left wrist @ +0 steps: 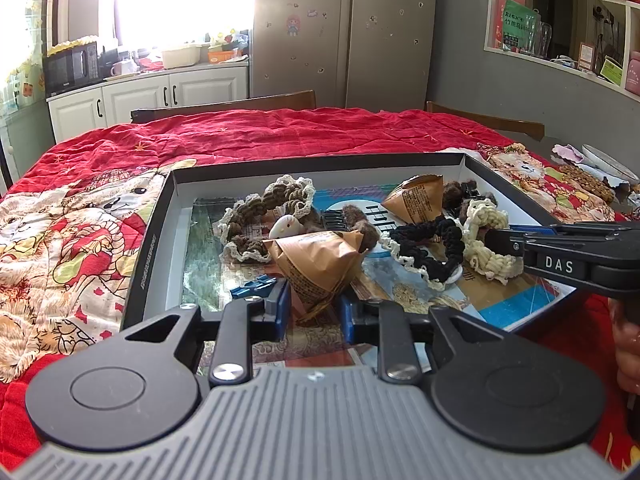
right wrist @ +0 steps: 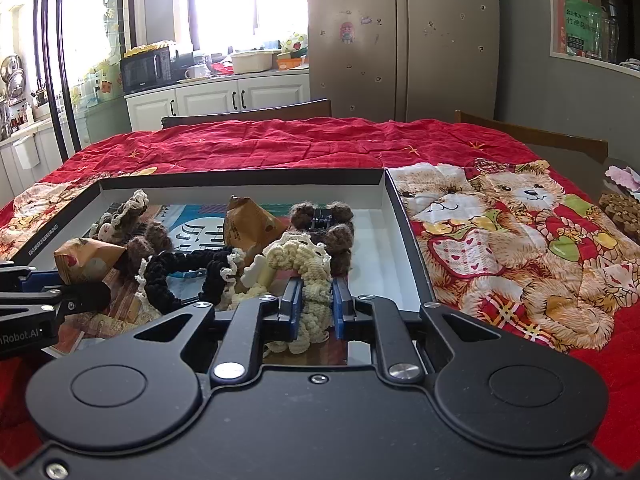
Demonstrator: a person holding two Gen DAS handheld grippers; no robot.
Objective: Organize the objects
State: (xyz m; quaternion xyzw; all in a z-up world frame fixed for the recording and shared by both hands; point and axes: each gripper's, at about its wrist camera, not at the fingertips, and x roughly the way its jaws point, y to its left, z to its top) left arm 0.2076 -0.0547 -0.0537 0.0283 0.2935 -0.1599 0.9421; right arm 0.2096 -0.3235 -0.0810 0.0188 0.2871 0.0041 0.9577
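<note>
Sorting looks well advanced, judging by how much already lies in the shallow black box [right wrist: 404, 224] on the red bear-print quilt [right wrist: 500, 248]: a brown crocheted scrunchie [left wrist: 260, 216], a black scrunchie [left wrist: 428, 240], two brown paper pyramid packets [left wrist: 320, 264] and dark fuzzy hair ties at the back. The right gripper [right wrist: 314, 304] is clamped on the cream crocheted scrunchie [right wrist: 304, 268], which sits inside the box among the others, so this piece seems placed but not yet let go. The left gripper [left wrist: 312, 312] stands with its jaws apart around the tip of the nearer paper packet, the pads not pressing it. Outside the box, only some items at the quilt's far right edge [right wrist: 620, 208] remain, too unclear to identify.
</note>
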